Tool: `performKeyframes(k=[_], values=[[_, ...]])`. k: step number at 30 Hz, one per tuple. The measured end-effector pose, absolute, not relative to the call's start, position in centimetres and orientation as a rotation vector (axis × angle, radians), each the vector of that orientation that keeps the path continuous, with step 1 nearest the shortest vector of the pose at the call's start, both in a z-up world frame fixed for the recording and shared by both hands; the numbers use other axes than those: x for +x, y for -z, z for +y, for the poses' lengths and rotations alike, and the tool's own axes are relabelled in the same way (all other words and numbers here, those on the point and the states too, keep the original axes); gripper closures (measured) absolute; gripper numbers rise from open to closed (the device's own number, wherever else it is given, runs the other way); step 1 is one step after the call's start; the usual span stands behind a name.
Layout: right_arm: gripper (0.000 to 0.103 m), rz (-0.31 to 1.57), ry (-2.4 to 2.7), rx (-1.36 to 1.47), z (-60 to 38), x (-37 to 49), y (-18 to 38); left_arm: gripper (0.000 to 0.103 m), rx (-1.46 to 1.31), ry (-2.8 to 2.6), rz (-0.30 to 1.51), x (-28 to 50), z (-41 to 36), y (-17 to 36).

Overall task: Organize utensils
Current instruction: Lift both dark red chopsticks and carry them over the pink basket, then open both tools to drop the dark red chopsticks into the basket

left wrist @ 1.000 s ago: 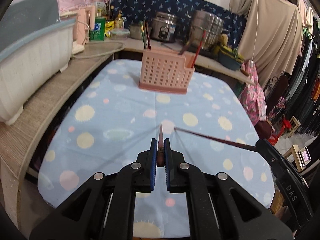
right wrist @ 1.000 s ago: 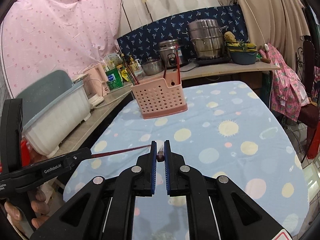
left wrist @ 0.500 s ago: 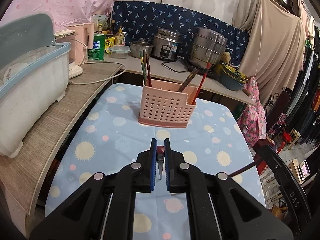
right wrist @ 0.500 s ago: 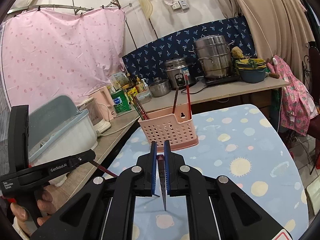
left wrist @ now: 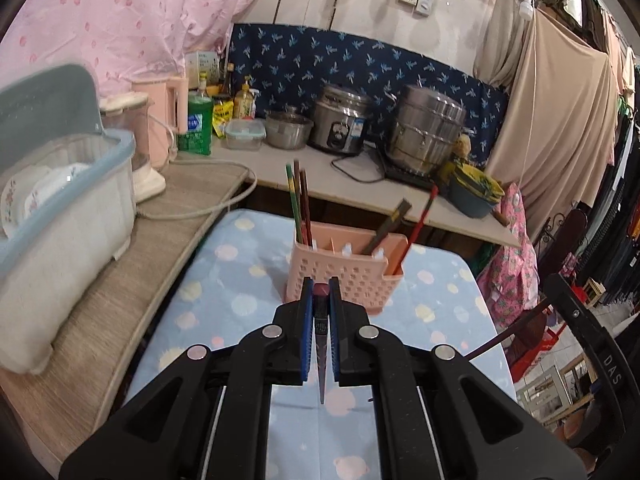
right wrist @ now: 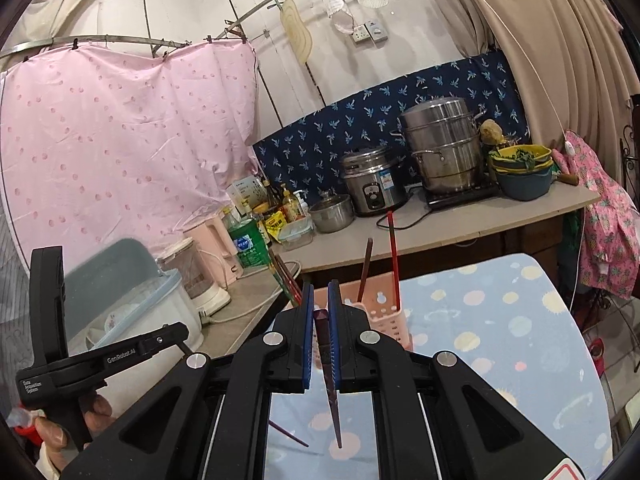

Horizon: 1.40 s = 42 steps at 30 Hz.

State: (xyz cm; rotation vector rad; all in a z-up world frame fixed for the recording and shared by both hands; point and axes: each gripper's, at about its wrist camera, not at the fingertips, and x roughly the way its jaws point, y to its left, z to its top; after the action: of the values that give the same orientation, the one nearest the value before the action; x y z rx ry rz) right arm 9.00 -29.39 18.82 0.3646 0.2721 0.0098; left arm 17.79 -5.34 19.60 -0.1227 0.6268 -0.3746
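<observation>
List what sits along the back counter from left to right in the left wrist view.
Green bottle → clear lidded container → small steel pot → rice cooker → tall steel steamer → blue bowl.

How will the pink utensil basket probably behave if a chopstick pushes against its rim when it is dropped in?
The pink basket looks like thin perforated plastic, so it is probably light and may slide on the smooth dotted tablecloth. It stands tall on a narrow base, and the chopsticks inside lean outward above the rim, so a sideways push near the top could perhaps tip it.
</observation>
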Motion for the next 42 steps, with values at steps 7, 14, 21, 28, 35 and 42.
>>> performKeyframes(k=[7,14,21,28,35,42], values=[[0.096,0.192,-0.015,0.368,-31.1,13.8,-23.2,0.096,-0.168,0.340,0.501,22.1,-5.3,-24.9],[0.096,0.146,-0.010,0.392,-32.4,18.9,-26.0,0.096,-0.181,0.305,0.380,26.1,-6.3,-28.3],[0.096,0.150,0.019,0.380,-33.0,23.6,-26.3,0.096,-0.184,0.296,0.385,30.0,-8.1,-28.2],[0.096,0.215,0.035,0.382,-33.7,26.7,-23.0,0.096,-0.177,0.293,0.442,32.5,-9.6,-24.5],[0.096,0.305,0.030,0.400,-33.9,28.1,-18.7,0.096,-0.161,0.296,0.506,33.7,-10.3,-20.9],[0.095,0.335,0.032,0.382,-33.5,28.1,-17.3,0.094,-0.140,0.298,0.535,33.8,-10.5,-19.5]])
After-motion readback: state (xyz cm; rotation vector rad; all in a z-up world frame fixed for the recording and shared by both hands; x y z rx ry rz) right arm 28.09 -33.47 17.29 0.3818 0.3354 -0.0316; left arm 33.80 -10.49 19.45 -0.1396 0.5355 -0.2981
